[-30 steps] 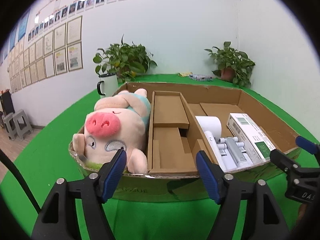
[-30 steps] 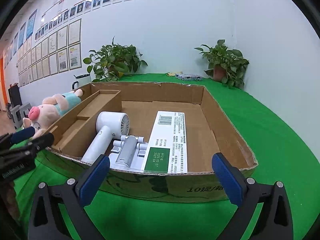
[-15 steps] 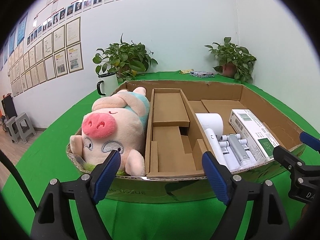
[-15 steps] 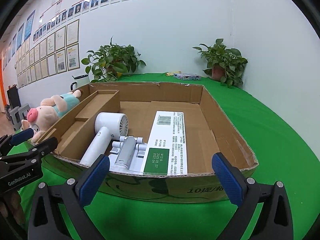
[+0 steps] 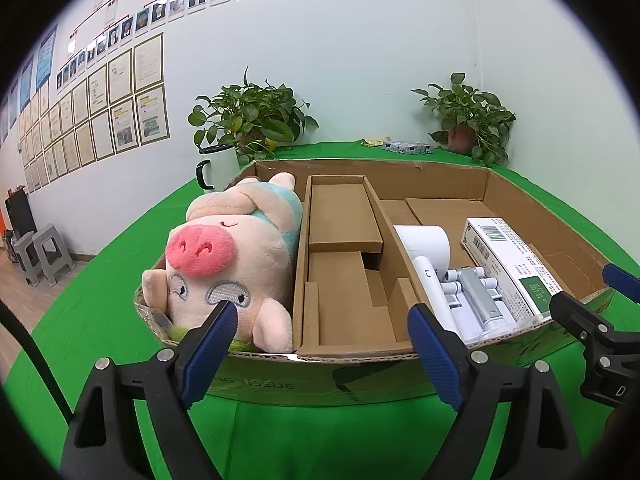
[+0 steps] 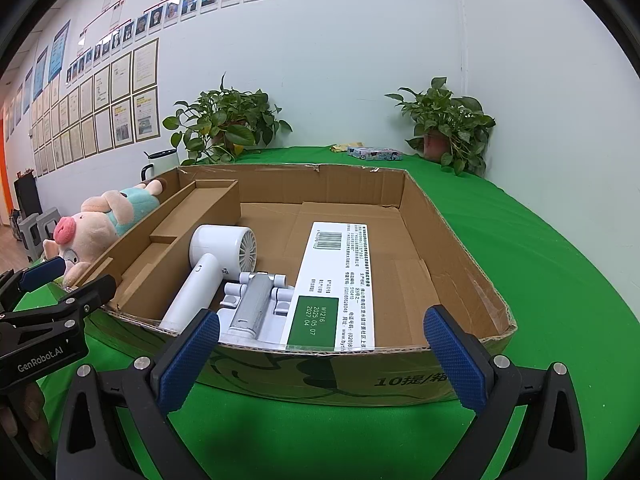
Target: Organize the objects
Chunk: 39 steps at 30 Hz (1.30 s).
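Note:
A shallow cardboard box (image 5: 360, 372) (image 6: 472, 288) lies on the green table. In it are a pink plush pig (image 5: 232, 264) (image 6: 92, 232) at the left, a white hair dryer (image 5: 426, 252) (image 6: 208, 276), a grey-and-white gadget (image 5: 476, 300) (image 6: 254, 304) and a white carton with a green label (image 5: 508, 264) (image 6: 340, 284). My left gripper (image 5: 320, 352) is open and empty just before the box's near wall. My right gripper (image 6: 320, 360) is open and empty before the near wall further right.
A cardboard insert (image 5: 344, 264) divides the box beside the pig. A white mug (image 5: 218, 168) and a potted plant (image 5: 252, 120) stand behind the box, another plant (image 5: 468, 120) at the back right. A small flat packet (image 6: 374, 153) lies near the wall.
Both grippers have drawn back a little from the box and stay open. The objects in the box have not moved.

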Tool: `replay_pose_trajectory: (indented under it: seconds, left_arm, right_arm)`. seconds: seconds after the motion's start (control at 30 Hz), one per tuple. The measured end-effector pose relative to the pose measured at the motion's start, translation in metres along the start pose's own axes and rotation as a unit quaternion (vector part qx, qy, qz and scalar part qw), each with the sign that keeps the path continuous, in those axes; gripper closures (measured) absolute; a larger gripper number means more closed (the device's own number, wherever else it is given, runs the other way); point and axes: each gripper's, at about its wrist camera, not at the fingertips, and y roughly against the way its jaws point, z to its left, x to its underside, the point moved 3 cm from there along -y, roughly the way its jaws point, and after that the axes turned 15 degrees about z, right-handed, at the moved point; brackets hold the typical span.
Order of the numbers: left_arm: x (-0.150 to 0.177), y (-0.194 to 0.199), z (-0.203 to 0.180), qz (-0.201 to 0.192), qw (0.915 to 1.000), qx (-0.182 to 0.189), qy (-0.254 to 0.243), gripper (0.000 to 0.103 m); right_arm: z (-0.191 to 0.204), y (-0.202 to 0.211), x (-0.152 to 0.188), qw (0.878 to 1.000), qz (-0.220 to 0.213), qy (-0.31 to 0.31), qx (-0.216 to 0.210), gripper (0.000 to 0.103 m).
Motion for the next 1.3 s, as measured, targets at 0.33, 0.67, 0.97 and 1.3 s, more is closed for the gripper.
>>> replay_pose_trajectory:
  seconds: [0.33, 0.67, 0.97, 1.3]
  left_arm:
    - [0.0003, 0.0001, 0.0009, 0.001, 1.0000, -0.003, 0.002, 0.015]
    - [0.0006, 0.0016, 0.0028, 0.002, 1.0000, -0.004, 0.005, 0.013]
    - [0.0008, 0.0017, 0.0033, 0.002, 1.0000, -0.004, 0.005, 0.013]
    - [0.0008, 0.0018, 0.0036, 0.002, 1.0000, -0.004, 0.005, 0.013]
  right_arm:
    - [0.0003, -0.0004, 0.0000, 1.000, 0.000, -0.001, -0.002, 0.000]
    - [0.0009, -0.0003, 0.0008, 1.000, 0.000, -0.001, 0.000, 0.000]
    - [0.0021, -0.0001, 0.0014, 1.000, 0.000, -0.001, 0.001, 0.000]
    - [0.0021, 0.0001, 0.0014, 1.000, 0.000, -0.002, 0.001, 0.000]
